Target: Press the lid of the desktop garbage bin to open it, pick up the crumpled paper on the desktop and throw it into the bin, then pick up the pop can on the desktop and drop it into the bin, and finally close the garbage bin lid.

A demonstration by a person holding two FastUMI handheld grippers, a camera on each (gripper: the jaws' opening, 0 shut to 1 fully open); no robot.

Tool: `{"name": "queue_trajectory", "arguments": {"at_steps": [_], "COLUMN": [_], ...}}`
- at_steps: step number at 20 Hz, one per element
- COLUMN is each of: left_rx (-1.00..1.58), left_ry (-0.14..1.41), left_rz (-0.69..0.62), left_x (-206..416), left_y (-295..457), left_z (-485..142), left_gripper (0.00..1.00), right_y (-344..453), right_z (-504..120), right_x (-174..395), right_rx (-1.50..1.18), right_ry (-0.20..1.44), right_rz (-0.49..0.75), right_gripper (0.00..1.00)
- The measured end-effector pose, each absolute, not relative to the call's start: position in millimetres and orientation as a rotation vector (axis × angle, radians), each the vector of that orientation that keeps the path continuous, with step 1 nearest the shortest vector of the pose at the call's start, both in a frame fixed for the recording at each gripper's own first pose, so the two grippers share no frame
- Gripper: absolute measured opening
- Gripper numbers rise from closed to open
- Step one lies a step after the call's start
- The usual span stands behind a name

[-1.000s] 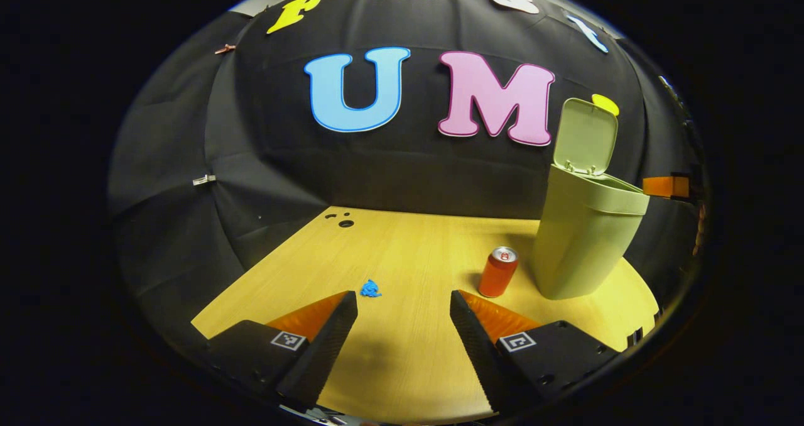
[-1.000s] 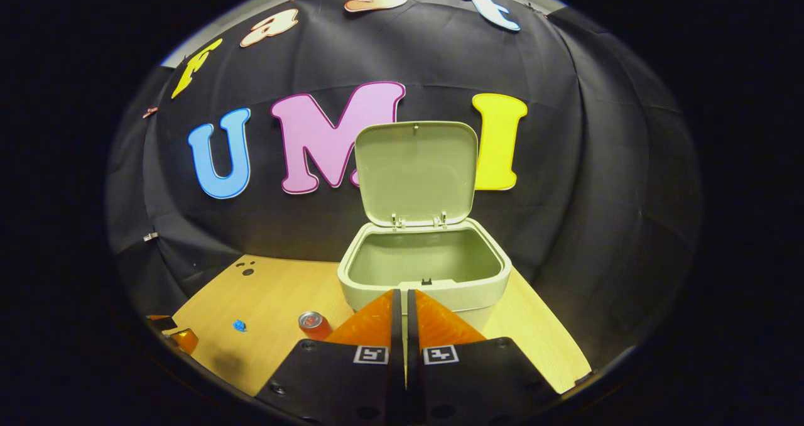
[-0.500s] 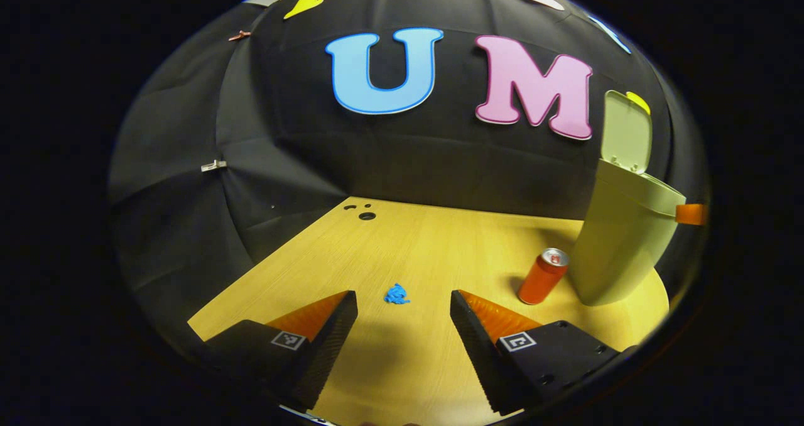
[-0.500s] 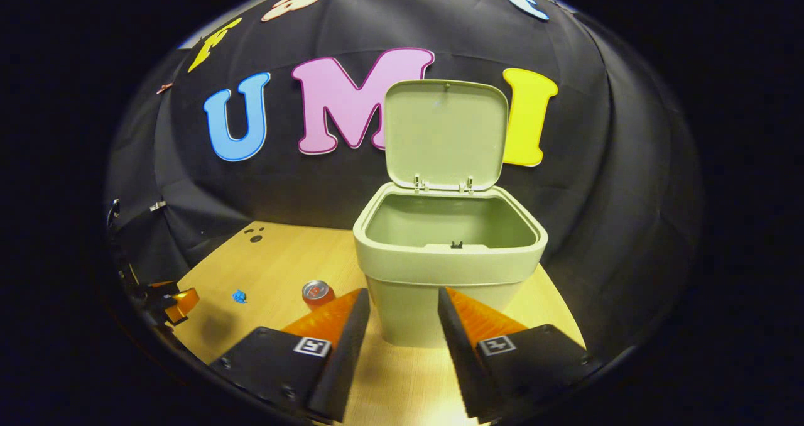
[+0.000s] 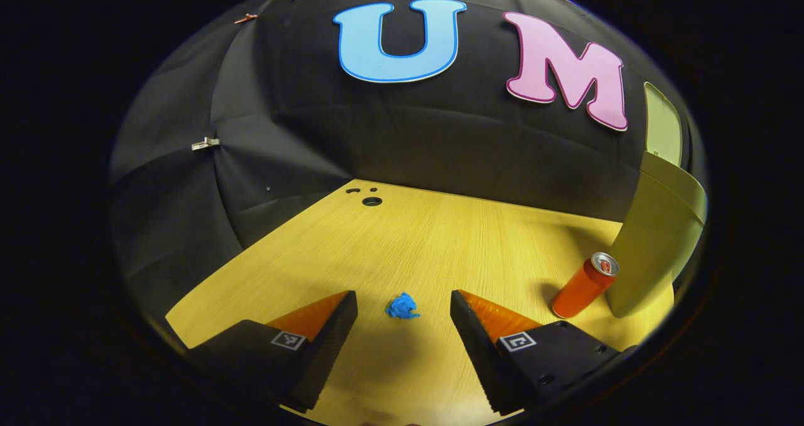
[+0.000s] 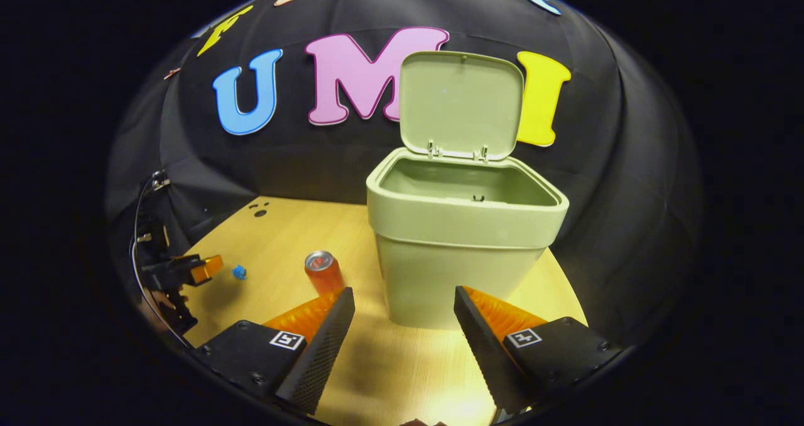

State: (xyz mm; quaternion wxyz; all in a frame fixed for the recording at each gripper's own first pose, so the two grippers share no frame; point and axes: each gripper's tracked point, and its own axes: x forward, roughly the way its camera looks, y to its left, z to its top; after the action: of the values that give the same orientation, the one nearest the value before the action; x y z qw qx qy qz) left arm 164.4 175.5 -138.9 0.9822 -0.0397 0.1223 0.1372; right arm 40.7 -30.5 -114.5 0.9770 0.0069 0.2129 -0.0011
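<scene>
Bin lid (image 6: 461, 102) is up; crumpled paper (image 5: 402, 305) pickup in hand. Left gripper (image 5: 403, 310) is held wide open, empty, paper lined up between fingertips. Lowering and closing is judged next; right gripper (image 6: 402, 306) open, empty.

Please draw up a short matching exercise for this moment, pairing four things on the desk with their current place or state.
Things:
1. bin lid
2. crumpled paper
3. pop can
4. right hand-held gripper

States:
a. lies on the desktop, ahead of and between the fingers of the open left hand-held gripper
b. open, holding nothing, facing the garbage bin
c. swung up, standing open
d. stands upright on the desktop beside the bin

Pairs: 1-c, 2-a, 3-d, 4-b
</scene>
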Motion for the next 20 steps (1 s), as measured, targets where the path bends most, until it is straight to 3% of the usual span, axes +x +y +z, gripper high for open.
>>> {"name": "queue_trajectory", "arguments": {"at_steps": [6,15,20], "left_rx": [-0.088,-0.118,-0.069], "left_ry": [0.326,0.434,0.446], "left_rz": [0.305,0.297,0.307], "left_x": [209.2,226.0,227.0], "left_y": [185.0,189.3,194.1], "left_z": [-179.3,-220.7,-223.9], "left_gripper": [0.96,0.95,0.79], "right_y": [-18.3,-8.0,-7.5], "right_z": [-146.4,-171.3,-178.4], "right_x": [27.4,13.9,10.3], "right_rx": [0.026,0.040,0.055], "right_ry": [0.509,0.572,0.585], "right_rz": [0.020,0.026,0.015], "right_gripper": [1.00,0.99,1.00]}}
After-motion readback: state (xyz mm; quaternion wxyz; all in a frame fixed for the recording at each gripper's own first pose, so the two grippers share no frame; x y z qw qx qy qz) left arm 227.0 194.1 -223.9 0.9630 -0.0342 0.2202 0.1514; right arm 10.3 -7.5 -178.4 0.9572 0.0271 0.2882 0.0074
